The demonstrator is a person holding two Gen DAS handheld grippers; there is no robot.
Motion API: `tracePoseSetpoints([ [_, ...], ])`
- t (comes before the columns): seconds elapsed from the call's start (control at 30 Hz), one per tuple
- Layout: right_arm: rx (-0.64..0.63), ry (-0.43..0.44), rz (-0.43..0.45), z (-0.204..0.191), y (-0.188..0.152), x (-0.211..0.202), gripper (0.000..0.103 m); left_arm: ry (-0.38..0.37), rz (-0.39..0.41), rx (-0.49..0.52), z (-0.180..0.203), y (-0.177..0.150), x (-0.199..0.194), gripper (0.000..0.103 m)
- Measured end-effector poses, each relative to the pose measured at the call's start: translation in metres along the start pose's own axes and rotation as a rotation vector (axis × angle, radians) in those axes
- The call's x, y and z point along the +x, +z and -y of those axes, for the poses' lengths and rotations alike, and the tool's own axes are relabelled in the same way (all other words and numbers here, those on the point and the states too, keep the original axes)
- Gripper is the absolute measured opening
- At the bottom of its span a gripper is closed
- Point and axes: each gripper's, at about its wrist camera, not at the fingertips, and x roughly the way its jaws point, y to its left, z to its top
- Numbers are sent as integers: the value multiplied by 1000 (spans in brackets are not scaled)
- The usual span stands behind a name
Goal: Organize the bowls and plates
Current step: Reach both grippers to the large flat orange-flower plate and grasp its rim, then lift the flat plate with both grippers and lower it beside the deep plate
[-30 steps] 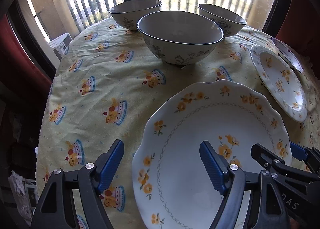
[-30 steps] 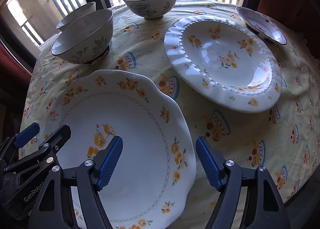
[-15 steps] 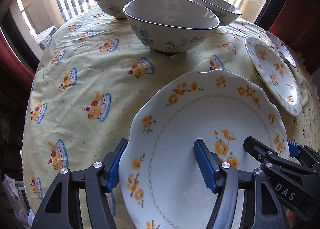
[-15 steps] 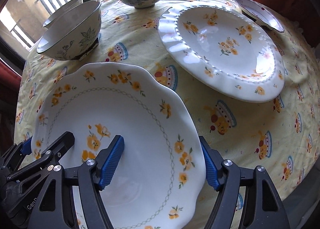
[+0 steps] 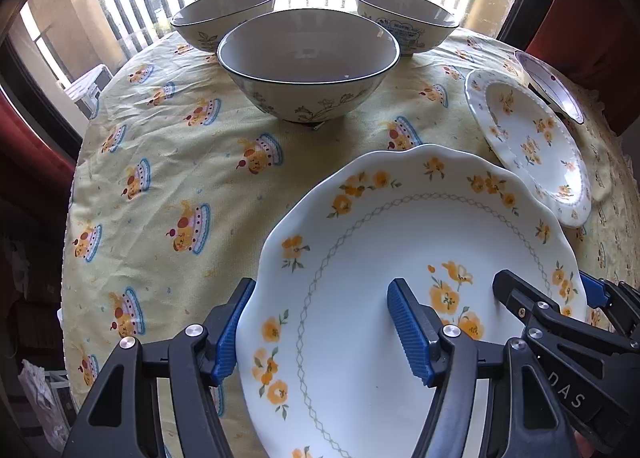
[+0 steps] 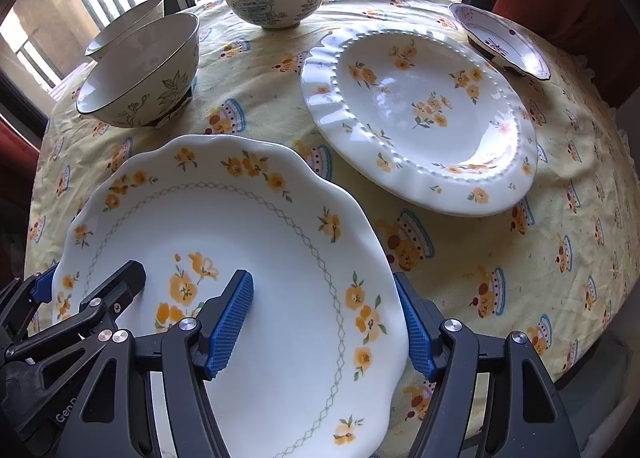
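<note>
A large scalloped white plate (image 5: 400, 238) with yellow flowers sits nearest me, its near part past the table's front edge. My left gripper (image 5: 320, 298) is shut on its left rim, one pad under the edge and the other on the plate's face. On the opposite rim my right gripper (image 6: 322, 286) is shut the same way on the plate (image 6: 240, 226). Each view also shows the other gripper's black fingers (image 5: 516, 290) on the plate. A beaded flowered plate (image 6: 420, 118) lies to the right. Three bowls stand behind, the nearest (image 5: 308, 70) in the middle.
A small shallow dish (image 6: 500, 38) sits at the far right, behind the beaded plate. The round table wears a yellow cloth (image 5: 180, 178) with a cupcake print, bare on its left side. Window bars and dark frames stand behind the bowls; red curtains hang at both sides.
The left jaws narrowed until the left pad met the plate's rim, and the right jaws closed in on the other rim. The plate then shifted with the left gripper over the cloth.
</note>
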Motion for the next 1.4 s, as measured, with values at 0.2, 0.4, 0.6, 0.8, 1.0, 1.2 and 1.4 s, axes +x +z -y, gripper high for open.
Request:
tracePoseSetpoints([
  [0.2, -24, 22, 42, 18, 1, -13, 73, 10, 28, -40, 16, 1, -9, 67],
  [0.4, -58, 29, 97, 47, 5, -21, 73, 10, 55, -58, 50, 3, -13, 67],
  [0.6, -45, 39, 112, 97, 14, -27, 73, 23, 81, -49, 100, 7, -19, 67],
  [0.8, -52, 46, 122, 147, 24, -30, 73, 30, 100, -66, 146, 10, -20, 67],
  [1.0, -66, 42, 127, 193, 28, -30, 73, 29, 94, -75, 196, 9, -13, 68],
  [1.2, -52, 34, 120, 239, 29, -23, 73, 18, 89, -74, 234, 7, -7, 67],
  [1.4, -50, 15, 113, 271, 23, -20, 73, -1, 72, -66, 262, 4, -2, 67],
])
